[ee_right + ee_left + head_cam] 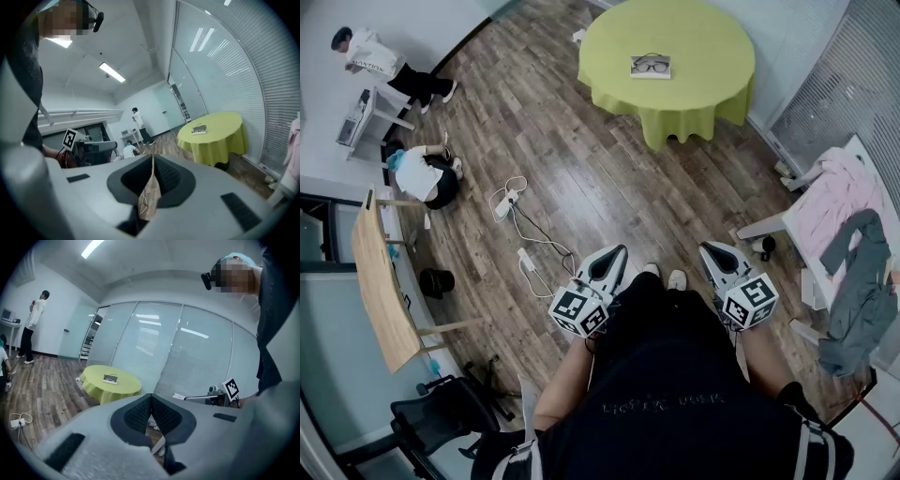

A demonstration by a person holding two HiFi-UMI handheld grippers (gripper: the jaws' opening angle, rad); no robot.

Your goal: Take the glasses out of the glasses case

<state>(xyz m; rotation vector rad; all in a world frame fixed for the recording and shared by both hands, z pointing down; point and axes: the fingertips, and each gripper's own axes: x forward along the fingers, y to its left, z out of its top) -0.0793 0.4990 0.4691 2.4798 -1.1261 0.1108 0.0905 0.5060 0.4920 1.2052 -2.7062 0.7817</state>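
Note:
A glasses case (651, 67) lies open on the round table with the lime-green cloth (694, 89), far ahead of me across the room. Dark-framed glasses (650, 64) rest in it. The case also shows small in the left gripper view (110, 378) and the right gripper view (199, 129). My left gripper (619, 253) and right gripper (706, 249) hang low near my waist, far from the table. Both are shut with nothing between the jaws. The left gripper (151, 398) and right gripper (152, 159) show their jaw tips meeting in their own views.
A white power strip with cables (506, 202) lies on the wood floor between me and the table. A person crouches (422, 173) at the left, another stands (380, 61) by a small desk. A wooden desk (375, 281) is at left, clothes (853, 234) at right.

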